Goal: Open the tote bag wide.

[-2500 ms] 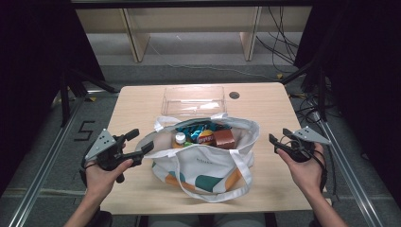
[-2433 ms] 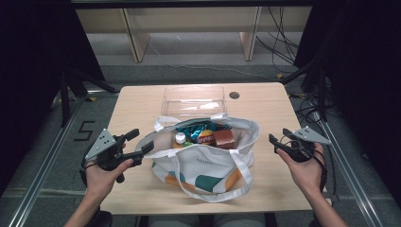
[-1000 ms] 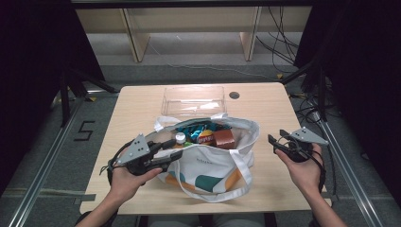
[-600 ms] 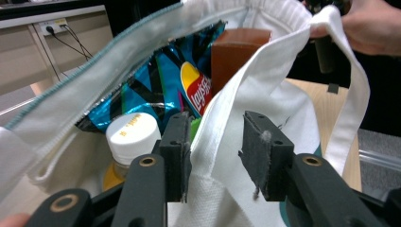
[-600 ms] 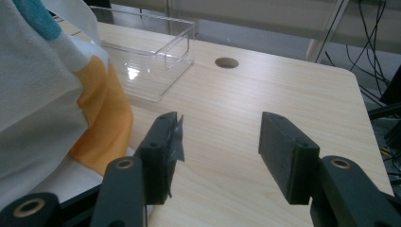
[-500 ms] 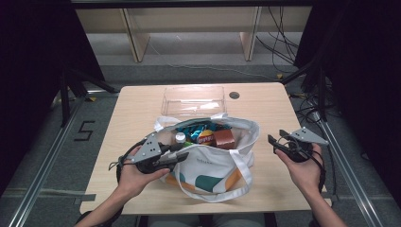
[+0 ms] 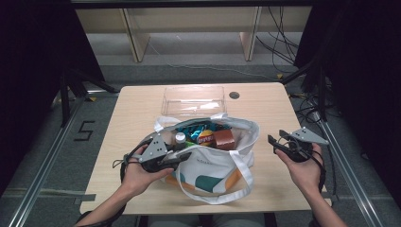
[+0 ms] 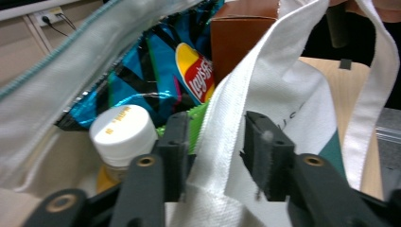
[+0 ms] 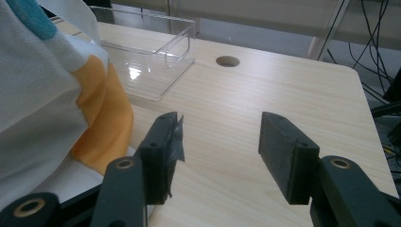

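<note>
Left gripper (image 8: 210, 142): its jaws straddle the near rim of the tote (image 8: 283, 109), cloth between the pads (image 8: 257, 142), but a gap shows on each side, so parted, nothing pinched yet. In the high view that gripper (image 7: 182, 156) sits at the bag's (image 7: 213, 161) left front edge, mid-table (image 7: 137, 109). Just inside the rim: a white-capped bottle (image 8: 124, 131), a blue chip bag (image 8: 156, 80) and a brown box (image 8: 239, 38).

Right gripper (image 9: 220, 151) hangs wide open over bare wood, holding nothing, well apart from the tote's right side. Beyond the tote sits a clear tray (image 7: 194, 99), empty as far as I can see.

Risks from here, as I judge it: the cloth is floppy, so a close could catch only a thin fold or the strap (image 8: 373, 94) and slip. Pull hard with one side held and the tote could tip, spilling the bottle. The inner jaw also stands close to the cap and could knock it.

Hard to read: whatever lies under the chips, the green thing behind the left jaw, and the bottle's label.
</note>
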Available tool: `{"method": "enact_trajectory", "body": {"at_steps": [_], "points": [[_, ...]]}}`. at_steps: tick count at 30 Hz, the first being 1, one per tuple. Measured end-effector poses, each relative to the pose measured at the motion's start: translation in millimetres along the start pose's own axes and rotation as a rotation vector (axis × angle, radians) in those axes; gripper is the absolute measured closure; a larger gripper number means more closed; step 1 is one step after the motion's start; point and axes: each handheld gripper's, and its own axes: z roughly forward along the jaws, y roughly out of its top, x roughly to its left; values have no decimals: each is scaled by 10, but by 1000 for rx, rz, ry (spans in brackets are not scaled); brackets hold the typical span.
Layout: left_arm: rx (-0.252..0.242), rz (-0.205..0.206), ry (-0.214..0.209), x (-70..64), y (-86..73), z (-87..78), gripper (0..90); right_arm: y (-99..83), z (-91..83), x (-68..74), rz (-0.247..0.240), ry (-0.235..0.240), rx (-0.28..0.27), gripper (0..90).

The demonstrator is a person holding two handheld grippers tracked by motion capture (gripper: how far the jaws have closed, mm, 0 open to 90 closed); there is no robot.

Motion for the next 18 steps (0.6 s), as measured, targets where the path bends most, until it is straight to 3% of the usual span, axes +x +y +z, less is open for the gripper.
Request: {"method": "enact_trajectory", "body": {"at_steps": [5, 15, 17, 18], "points": [[-30, 39, 1, 0, 63, -66, 736, 2, 0, -20, -2, 12, 7, 488], [-5, 62, -24, -4, 70, -37, 870, -1, 9, -25, -3, 18, 7, 489], [-6, 71, -48, -10, 88, -59, 873, -4, 11, -40, -18, 3, 0, 489], [-6, 82, -61, -9, 95, -68, 875, -7, 5, -26, 5, -3, 5, 490]]}}
